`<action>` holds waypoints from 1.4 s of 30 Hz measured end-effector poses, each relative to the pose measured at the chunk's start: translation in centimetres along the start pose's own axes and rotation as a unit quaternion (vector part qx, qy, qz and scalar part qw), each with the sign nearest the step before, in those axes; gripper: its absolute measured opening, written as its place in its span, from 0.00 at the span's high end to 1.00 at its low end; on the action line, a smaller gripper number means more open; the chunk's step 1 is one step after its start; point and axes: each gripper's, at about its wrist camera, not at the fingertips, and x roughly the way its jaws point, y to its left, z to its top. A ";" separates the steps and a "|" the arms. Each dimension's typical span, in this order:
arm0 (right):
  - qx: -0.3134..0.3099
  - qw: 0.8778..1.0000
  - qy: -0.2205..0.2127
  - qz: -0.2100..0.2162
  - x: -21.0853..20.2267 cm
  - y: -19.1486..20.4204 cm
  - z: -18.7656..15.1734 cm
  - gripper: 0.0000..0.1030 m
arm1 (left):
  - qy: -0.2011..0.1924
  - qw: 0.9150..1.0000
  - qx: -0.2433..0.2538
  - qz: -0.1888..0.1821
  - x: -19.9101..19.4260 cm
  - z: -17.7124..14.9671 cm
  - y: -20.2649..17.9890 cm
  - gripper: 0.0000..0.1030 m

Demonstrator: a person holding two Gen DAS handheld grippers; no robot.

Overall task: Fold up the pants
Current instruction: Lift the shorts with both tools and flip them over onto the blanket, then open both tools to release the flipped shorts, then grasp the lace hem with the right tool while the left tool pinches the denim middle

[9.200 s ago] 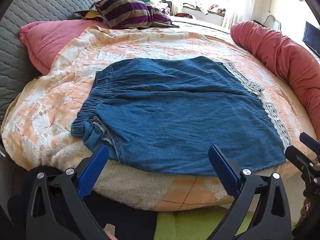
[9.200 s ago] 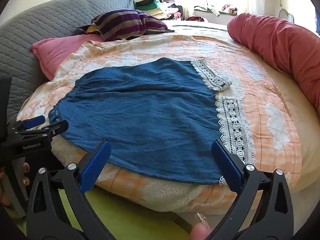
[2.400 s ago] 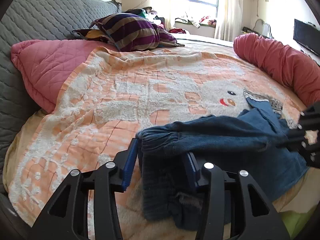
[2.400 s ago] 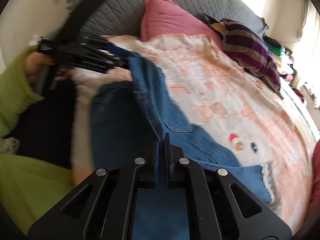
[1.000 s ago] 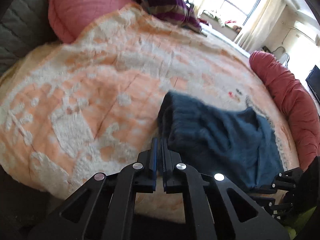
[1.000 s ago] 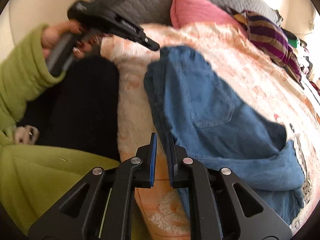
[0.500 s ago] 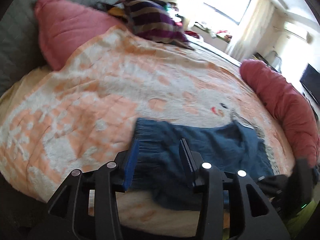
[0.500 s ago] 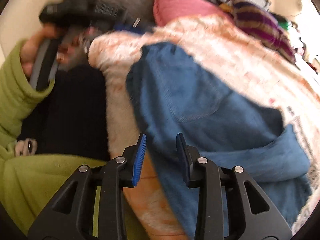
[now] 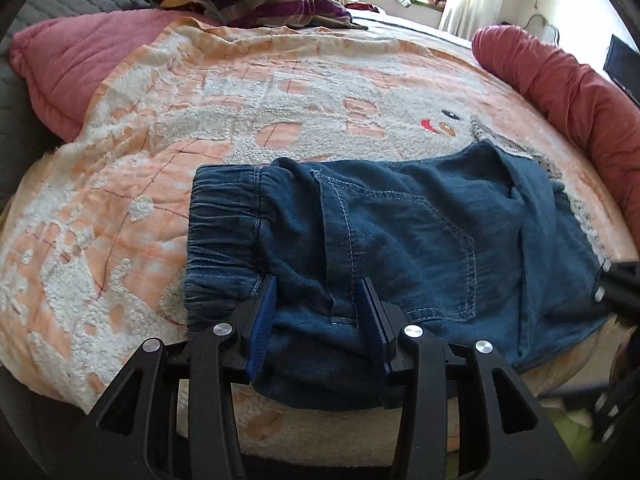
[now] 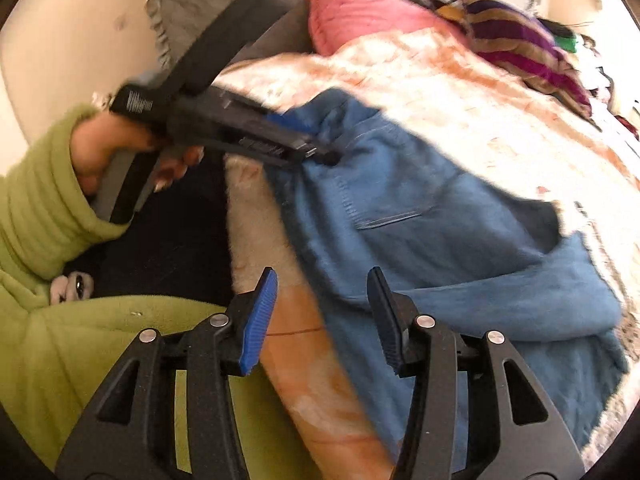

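Halved denim pants (image 9: pixel 400 240) lie at the bed's near edge (image 9: pixel 280 424); left gripper (image 9: pixel 318 312) and right gripper (image 10: pixel 322 312), jaws just spread, empty, must regrip for a second fold.

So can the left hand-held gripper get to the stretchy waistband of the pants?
Probably yes. The left hand-held gripper stands open just over the pants, and the waistband lies right beside its left finger on the blanket, with nothing covering it.

Pants (image 9: pixel 400 232) on blanket (image 9: pixel 200 120), pillows (image 9: pixel 72 56) behind
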 end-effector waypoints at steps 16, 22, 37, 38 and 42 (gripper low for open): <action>0.132 0.979 -0.074 -0.140 -7.2 -10.3 -1.8 0.27 | -0.082 0.996 0.022 -0.029 -6.6 0.8 -5.5 0.30; 0.161 0.970 -0.073 -0.170 -7.8 -13.9 -1.0 0.22 | -0.060 0.994 0.042 -0.083 -5.0 0.0 -9.5 0.30; 0.183 0.971 0.024 -0.150 0.0 -26.2 4.4 0.28 | 0.029 0.985 0.047 -0.161 2.0 -0.6 -13.3 0.54; 0.184 0.971 0.036 -0.146 1.1 -27.0 4.6 0.31 | 0.029 0.985 0.049 -0.161 2.3 -0.6 -13.3 0.54; 0.195 0.969 0.066 -0.134 4.5 -29.3 5.0 0.38 | 0.032 0.986 0.062 -0.153 2.8 -0.9 -13.6 0.57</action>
